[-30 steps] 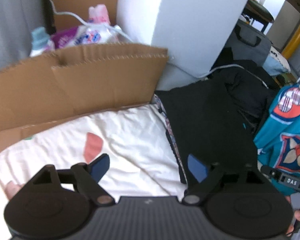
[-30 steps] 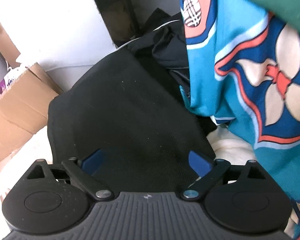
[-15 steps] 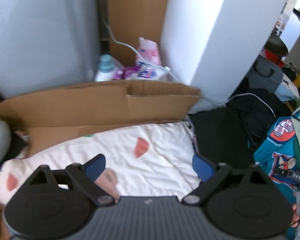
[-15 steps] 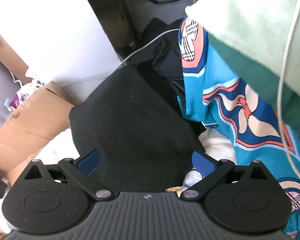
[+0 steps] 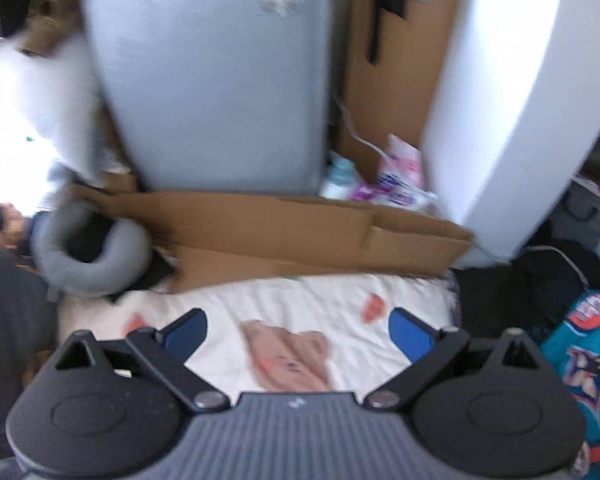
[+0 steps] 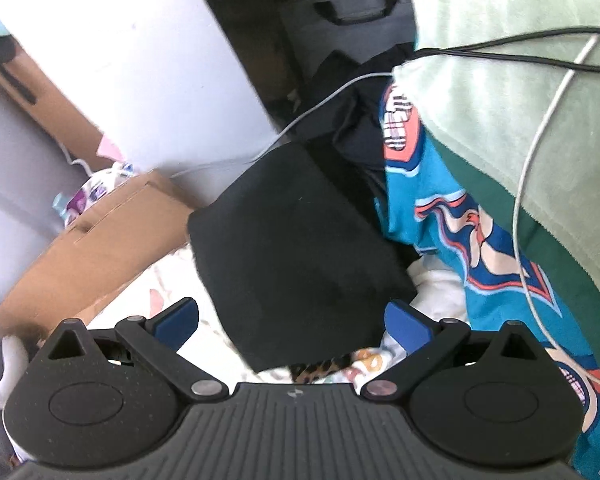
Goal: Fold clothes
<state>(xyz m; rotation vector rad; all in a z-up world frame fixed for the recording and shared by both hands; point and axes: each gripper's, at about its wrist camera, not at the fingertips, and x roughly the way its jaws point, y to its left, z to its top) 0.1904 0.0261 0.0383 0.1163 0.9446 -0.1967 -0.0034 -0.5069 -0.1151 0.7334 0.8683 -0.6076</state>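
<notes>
Cluttered bedding [image 5: 300,304] | black folded garment [image 6: 292,248] seen far of right gripper [image 6: 292,322], nearer it | left gripper [image 5: 298,332] opening, nothing between | right spread wide, empty

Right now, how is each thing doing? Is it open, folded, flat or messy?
Left gripper: jaws opening, nothing between them.
Right gripper: open, empty.
Black garment: folded, lying flat.
Teal patterned shirt: unfolded, crumpled.
Cream bear-print sheet: spread flat.
Cardboard box: flattened.
Grey neck pillow: lying curled.
</notes>
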